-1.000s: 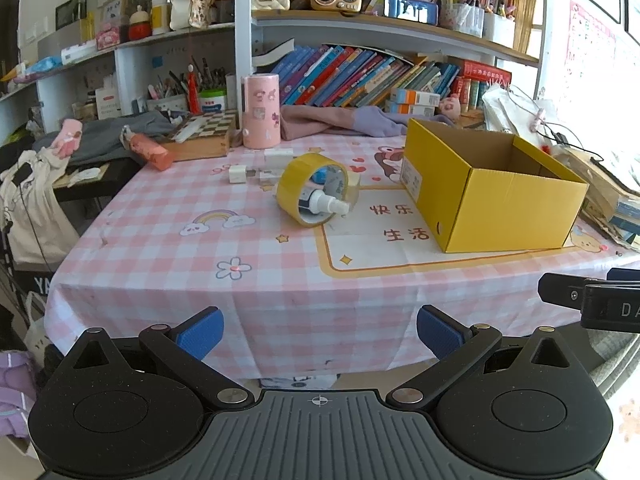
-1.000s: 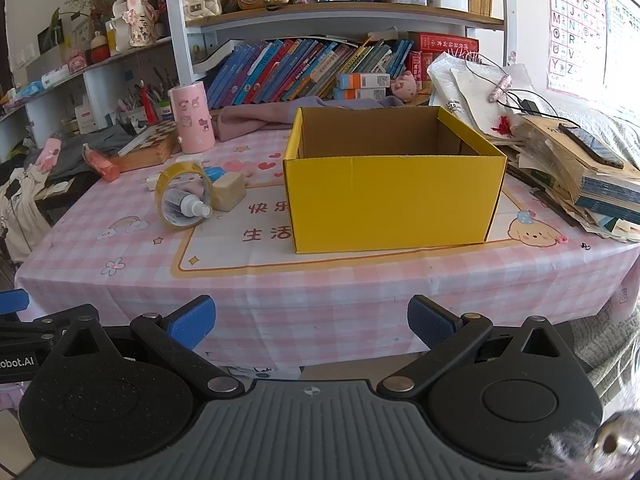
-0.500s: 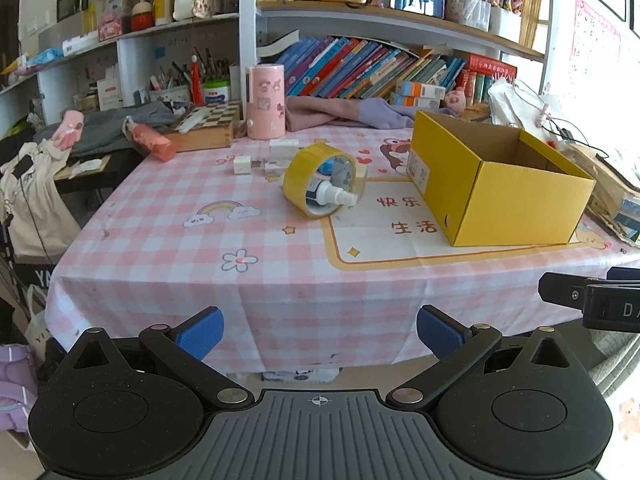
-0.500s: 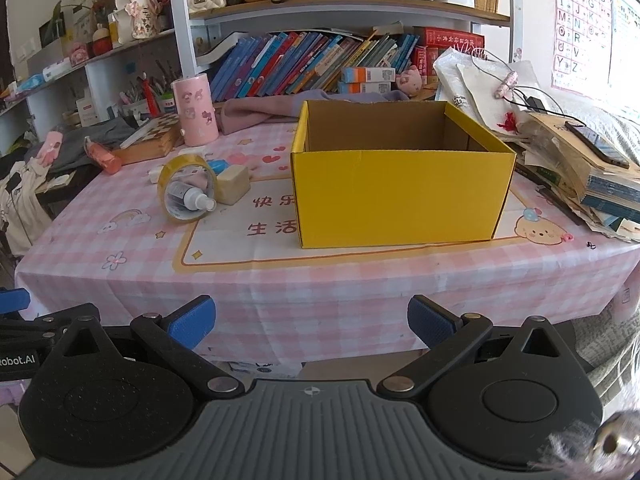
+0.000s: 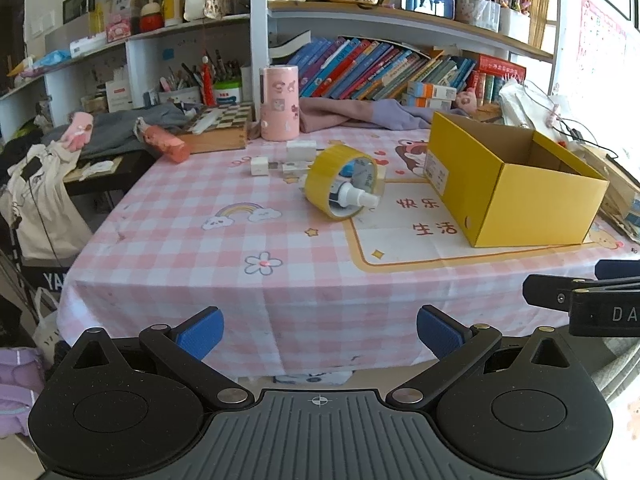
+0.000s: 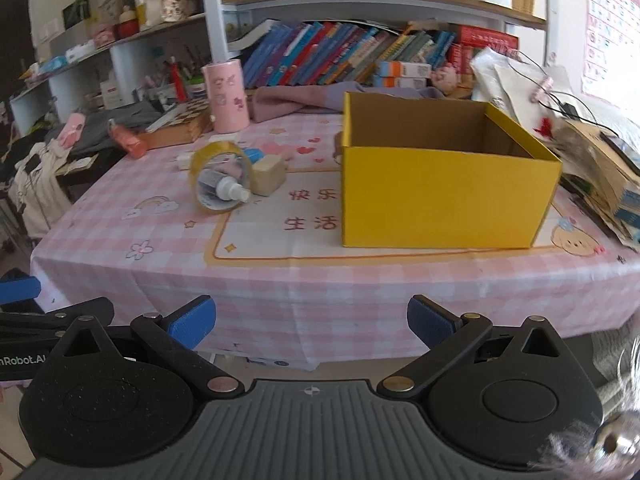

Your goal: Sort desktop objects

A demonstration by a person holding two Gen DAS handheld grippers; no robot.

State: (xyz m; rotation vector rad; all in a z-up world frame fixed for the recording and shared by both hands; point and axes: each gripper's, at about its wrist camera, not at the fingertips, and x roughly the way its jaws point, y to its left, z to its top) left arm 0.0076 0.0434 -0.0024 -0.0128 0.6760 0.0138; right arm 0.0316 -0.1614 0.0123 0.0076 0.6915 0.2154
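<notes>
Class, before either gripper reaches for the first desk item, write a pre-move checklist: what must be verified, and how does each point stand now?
1. Left gripper open and holding nothing: ok.
2. Right gripper open and holding nothing: ok.
3. Yellow box open at the top, upright: ok.
4. Box has room: cannot tell; its floor is hidden, though the visible inner walls are bare.
5. Tape roll free to lift alone: not ok; a spray bottle lies through its hole.
6. Grippers over the table: not ok; both are short of its near edge.
</notes>
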